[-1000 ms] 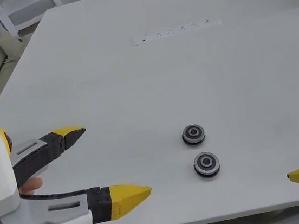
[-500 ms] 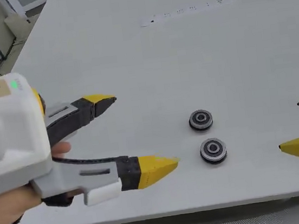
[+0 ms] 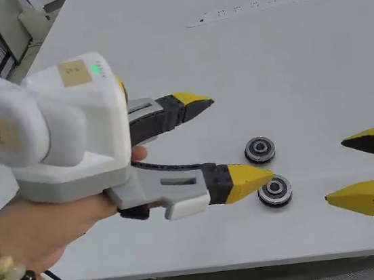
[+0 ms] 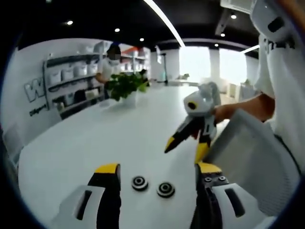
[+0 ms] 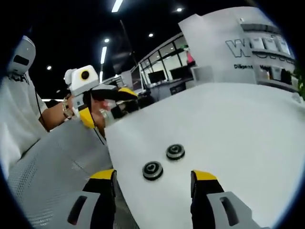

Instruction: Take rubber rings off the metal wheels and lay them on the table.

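Note:
Two metal wheels with black rubber rings lie flat on the white table [image 3: 163, 54], a far wheel [image 3: 260, 149] and a near wheel [image 3: 275, 190]. My left gripper [image 3: 231, 138] comes in from the left, open, its lower yellow tip just left of the near wheel. My right gripper [image 3: 337, 169] stands open to the wheels' right, holding nothing. In the left gripper view both wheels [image 4: 139, 182] [image 4: 165, 189] lie low between the open jaws, with the right gripper [image 4: 185, 150] beyond. The right gripper view has the wheels [image 5: 175, 151] [image 5: 152, 170] just ahead and the left gripper [image 5: 107, 104] behind.
A white power strip [image 3: 249, 6] lies far back on the table. The table's front edge [image 3: 257, 262] runs close below the wheels. A potted plant [image 4: 125, 86] stands at the table's far end, with shelves and a person behind it.
My left gripper has moved right and up to the wheels, its lower tip now beside the near wheel. The right gripper has come further in from the right. Both stay open.

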The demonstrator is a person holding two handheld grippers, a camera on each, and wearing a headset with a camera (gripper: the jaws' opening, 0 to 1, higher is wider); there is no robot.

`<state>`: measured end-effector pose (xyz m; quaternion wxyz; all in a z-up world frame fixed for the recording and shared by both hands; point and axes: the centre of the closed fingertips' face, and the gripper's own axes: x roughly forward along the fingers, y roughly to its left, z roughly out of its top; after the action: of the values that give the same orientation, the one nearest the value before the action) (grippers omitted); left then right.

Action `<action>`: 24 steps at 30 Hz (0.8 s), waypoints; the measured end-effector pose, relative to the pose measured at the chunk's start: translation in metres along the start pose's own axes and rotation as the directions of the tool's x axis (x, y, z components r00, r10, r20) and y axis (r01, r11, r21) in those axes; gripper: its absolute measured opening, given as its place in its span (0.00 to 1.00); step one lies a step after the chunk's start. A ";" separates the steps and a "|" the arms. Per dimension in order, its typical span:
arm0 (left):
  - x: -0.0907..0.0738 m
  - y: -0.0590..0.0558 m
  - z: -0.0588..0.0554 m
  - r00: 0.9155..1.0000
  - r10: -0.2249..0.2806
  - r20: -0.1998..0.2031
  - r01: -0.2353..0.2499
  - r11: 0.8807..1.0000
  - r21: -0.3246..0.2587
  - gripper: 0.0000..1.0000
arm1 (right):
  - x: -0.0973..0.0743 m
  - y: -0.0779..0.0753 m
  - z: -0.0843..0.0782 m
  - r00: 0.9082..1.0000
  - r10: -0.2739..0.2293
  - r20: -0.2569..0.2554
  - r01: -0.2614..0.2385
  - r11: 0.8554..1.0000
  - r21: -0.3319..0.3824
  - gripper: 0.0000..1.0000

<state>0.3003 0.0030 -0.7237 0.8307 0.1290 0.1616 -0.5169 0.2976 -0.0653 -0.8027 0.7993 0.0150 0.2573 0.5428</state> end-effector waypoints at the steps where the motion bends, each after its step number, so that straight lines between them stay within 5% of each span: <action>1: 0.003 0.001 0.000 1.000 -0.004 -0.001 0.004 1.000 0.005 0.64 | 0.003 -0.002 0.002 1.000 0.003 -0.003 -0.003 1.000 -0.010 0.61; 8: 0.022 0.001 -0.015 0.998 -0.042 -0.055 0.043 0.999 0.011 0.56 | 0.019 -0.004 0.006 0.997 0.058 -0.050 -0.062 0.994 -0.087 0.57; 11: 0.029 0.000 -0.017 0.998 -0.049 -0.038 0.050 0.998 0.028 0.51 | 0.025 -0.001 0.004 0.994 0.086 -0.065 -0.093 0.990 -0.107 0.55; 16: 0.043 -0.004 -0.021 0.997 -0.064 0.039 0.065 0.997 -0.039 0.44 | 0.035 0.000 -0.002 0.989 0.114 -0.094 -0.126 0.983 -0.134 0.50; 20: 0.050 -0.006 -0.041 0.997 -0.073 -0.040 0.073 0.997 -0.004 0.43 | 0.041 -0.002 -0.009 0.985 0.122 -0.119 -0.140 0.978 -0.156 0.41; 24: 0.058 -0.007 -0.057 0.994 -0.081 -0.071 0.080 0.997 -0.009 0.38 | 0.047 0.000 -0.013 0.983 0.139 -0.123 -0.158 0.973 -0.168 0.37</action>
<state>0.3101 -0.0251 -0.7996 0.8033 0.1383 0.1975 -0.5446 0.3050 -0.0274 -0.8322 0.7392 -0.0669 0.2500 0.6218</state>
